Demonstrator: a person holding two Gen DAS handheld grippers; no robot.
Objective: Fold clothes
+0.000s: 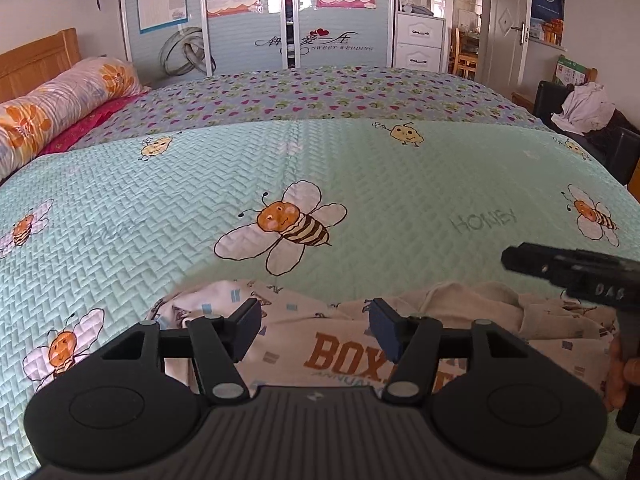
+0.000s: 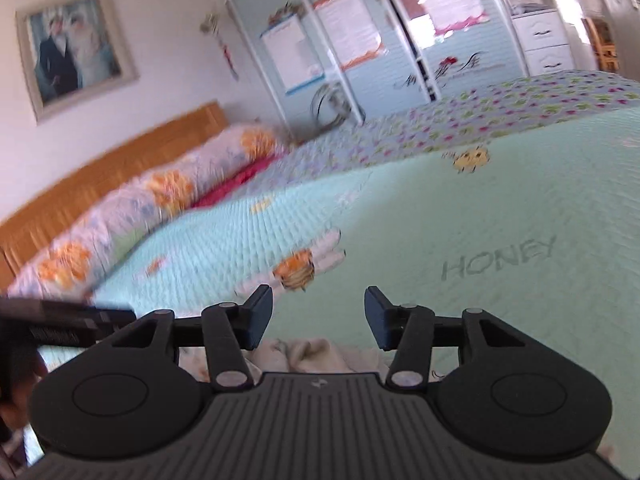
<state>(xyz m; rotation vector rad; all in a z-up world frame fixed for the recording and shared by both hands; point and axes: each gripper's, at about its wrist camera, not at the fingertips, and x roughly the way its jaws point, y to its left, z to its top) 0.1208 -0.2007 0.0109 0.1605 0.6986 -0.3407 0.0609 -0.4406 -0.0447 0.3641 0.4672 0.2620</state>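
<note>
A cream garment (image 1: 320, 344) with small printed patches and orange "BOX" lettering lies crumpled at the near edge of the mint bee-print quilt (image 1: 360, 184). My left gripper (image 1: 316, 330) hovers over it, open, the cloth showing below the gap and neither pad pressing on it. The right gripper's black body (image 1: 580, 276) reaches in from the right above the garment's beige collar (image 1: 460, 300), held by a hand (image 1: 620, 376). In the blurred right wrist view my right gripper (image 2: 318, 316) stands open over the quilt (image 2: 440, 220), with a bit of the garment (image 2: 308, 354) just under it.
A floral bolster (image 1: 60, 100) and a wooden headboard (image 1: 36, 60) lie at the far left. A heart-print cover (image 1: 320, 96) spreads over the far half of the bed. Wardrobe doors (image 1: 256, 12) stand behind. A dark chair with white clothes (image 1: 584, 108) sits at the right.
</note>
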